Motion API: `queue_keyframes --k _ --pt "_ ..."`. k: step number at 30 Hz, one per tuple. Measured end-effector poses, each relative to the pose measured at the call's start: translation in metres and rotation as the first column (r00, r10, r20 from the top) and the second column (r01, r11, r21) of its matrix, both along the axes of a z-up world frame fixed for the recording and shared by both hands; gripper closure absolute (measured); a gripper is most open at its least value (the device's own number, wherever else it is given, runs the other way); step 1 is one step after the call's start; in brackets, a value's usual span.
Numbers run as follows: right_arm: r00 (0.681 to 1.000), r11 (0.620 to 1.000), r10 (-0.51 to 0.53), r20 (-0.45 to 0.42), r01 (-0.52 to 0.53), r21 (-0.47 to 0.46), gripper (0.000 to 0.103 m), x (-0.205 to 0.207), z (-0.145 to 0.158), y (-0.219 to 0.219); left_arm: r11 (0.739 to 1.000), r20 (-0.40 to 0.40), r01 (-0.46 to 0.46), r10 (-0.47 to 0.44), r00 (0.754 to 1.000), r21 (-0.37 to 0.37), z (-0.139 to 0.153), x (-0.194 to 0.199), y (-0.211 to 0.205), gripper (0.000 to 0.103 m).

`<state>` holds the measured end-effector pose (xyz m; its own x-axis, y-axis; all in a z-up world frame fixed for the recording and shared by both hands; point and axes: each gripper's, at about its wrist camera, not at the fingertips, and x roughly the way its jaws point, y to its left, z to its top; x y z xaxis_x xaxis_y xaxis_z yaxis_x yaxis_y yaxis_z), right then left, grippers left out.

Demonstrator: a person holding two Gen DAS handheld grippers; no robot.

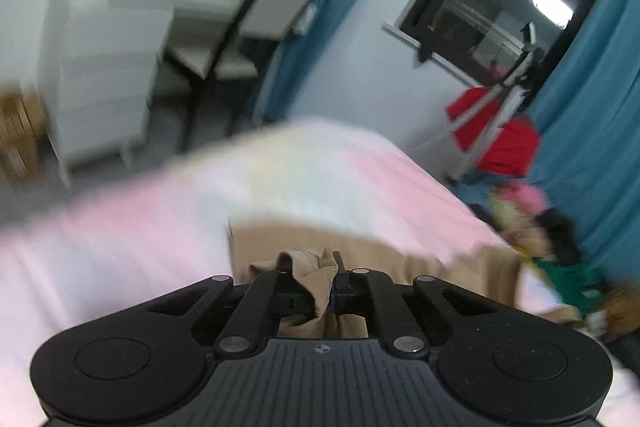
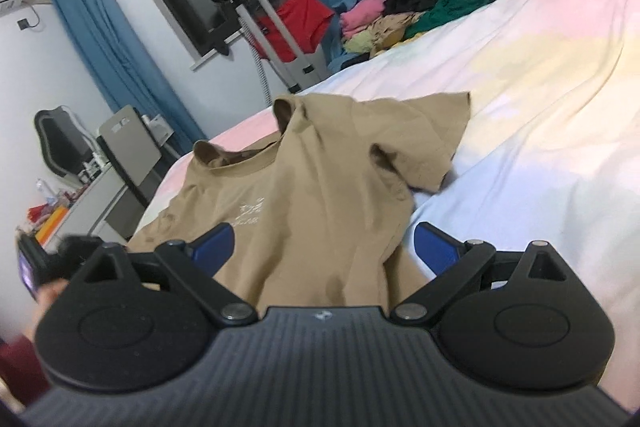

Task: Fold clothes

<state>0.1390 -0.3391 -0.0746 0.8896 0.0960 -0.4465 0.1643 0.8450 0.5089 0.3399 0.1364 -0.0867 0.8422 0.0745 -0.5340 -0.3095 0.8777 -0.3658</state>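
A tan T-shirt [image 2: 316, 187] with a small white chest print lies rumpled on the pastel bed sheet [image 2: 540, 107], collar toward the far edge and one sleeve spread to the right. My right gripper [image 2: 324, 247] is open, its blue pads either side of the shirt's lower part, holding nothing. My left gripper [image 1: 320, 291] is shut on a bunched fold of the same tan shirt [image 1: 360, 251], which trails away from the fingers over the sheet [image 1: 120, 247]. The left wrist view is motion-blurred.
A heap of mixed clothes [image 2: 420, 15] lies at the bed's far end, also seen blurred in the left wrist view [image 1: 552, 247]. A garment steamer stand with a red garment [image 2: 296, 23], blue curtains, a dark window, a white desk [image 1: 120, 67] and chair stand beyond the bed.
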Motion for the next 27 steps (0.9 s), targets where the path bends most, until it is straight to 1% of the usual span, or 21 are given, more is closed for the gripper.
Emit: queue_keyframes --k 2,3,5,7,8,9,10,12,13,15,16,19,21,24,27 --pt "1.0 1.0 -0.009 -0.004 0.009 -0.001 0.005 0.002 -0.001 -0.003 0.991 -0.034 -0.047 0.051 0.998 0.122 0.013 0.011 0.0 0.097" --pt "1.0 1.0 -0.012 -0.008 0.012 0.002 0.005 0.003 -0.002 -0.004 0.989 -0.051 -0.048 0.056 0.997 0.142 0.013 0.017 0.0 0.097" --pt "1.0 1.0 -0.011 -0.009 0.011 -0.007 0.005 0.004 -0.003 -0.005 0.991 -0.07 -0.022 0.032 0.997 0.133 0.009 0.016 -0.001 0.094" --pt "1.0 1.0 -0.015 -0.002 0.015 -0.023 0.005 0.003 -0.002 -0.006 0.993 -0.08 -0.005 0.014 0.997 0.116 0.005 0.011 -0.003 0.085" --pt "1.0 1.0 -0.016 0.003 0.016 -0.027 0.005 0.002 -0.001 -0.006 0.993 -0.087 0.005 0.005 0.996 0.114 0.004 0.005 -0.005 0.075" --pt "1.0 0.999 -0.016 0.008 0.016 -0.031 0.005 0.001 0.0 -0.006 0.993 -0.093 0.016 -0.005 0.996 0.114 0.003 -0.001 -0.008 0.068" --pt "1.0 0.999 -0.016 0.012 0.016 -0.035 0.005 0.001 0.0 -0.007 0.992 -0.09 0.026 -0.015 0.996 0.125 0.005 -0.01 -0.012 0.064" --pt "1.0 0.999 -0.012 0.02 0.013 -0.051 0.005 0.0 0.002 -0.005 0.988 -0.083 0.048 -0.036 0.996 0.148 0.01 -0.028 -0.021 0.045" --pt "1.0 0.998 -0.01 0.024 0.012 -0.06 0.005 0.0 0.003 -0.004 0.983 -0.075 0.066 -0.054 0.996 0.169 0.012 -0.038 -0.026 0.042" --pt "0.999 0.997 -0.007 0.032 0.01 -0.081 0.005 -0.001 0.004 -0.002 0.972 -0.052 0.114 -0.106 0.993 0.203 0.021 -0.07 -0.037 0.031" --pt "0.999 0.995 -0.004 0.036 0.008 -0.095 0.005 -0.002 0.005 -0.001 0.966 -0.041 0.138 -0.132 0.99 0.218 0.025 -0.086 -0.043 0.029" --pt "0.999 0.989 0.0 0.052 0.008 -0.145 0.005 -0.005 0.007 0.005 0.955 -0.005 0.205 -0.209 0.978 0.213 0.035 -0.144 -0.059 0.024" --pt "0.998 0.984 0.004 0.062 0.007 -0.18 0.005 -0.008 0.009 0.008 0.946 0.015 0.229 -0.238 0.971 0.231 0.036 -0.179 -0.068 0.014" --pt "0.997 0.978 0.026 0.067 -0.012 -0.209 0.005 -0.013 0.011 0.013 0.932 0.049 0.258 -0.279 0.959 0.254 0.036 -0.228 -0.086 0.004" --pt "0.997 0.976 0.036 0.068 -0.021 -0.219 0.005 -0.02 0.012 0.016 0.92 0.071 0.287 -0.315 0.946 0.266 0.032 -0.265 -0.099 0.001"
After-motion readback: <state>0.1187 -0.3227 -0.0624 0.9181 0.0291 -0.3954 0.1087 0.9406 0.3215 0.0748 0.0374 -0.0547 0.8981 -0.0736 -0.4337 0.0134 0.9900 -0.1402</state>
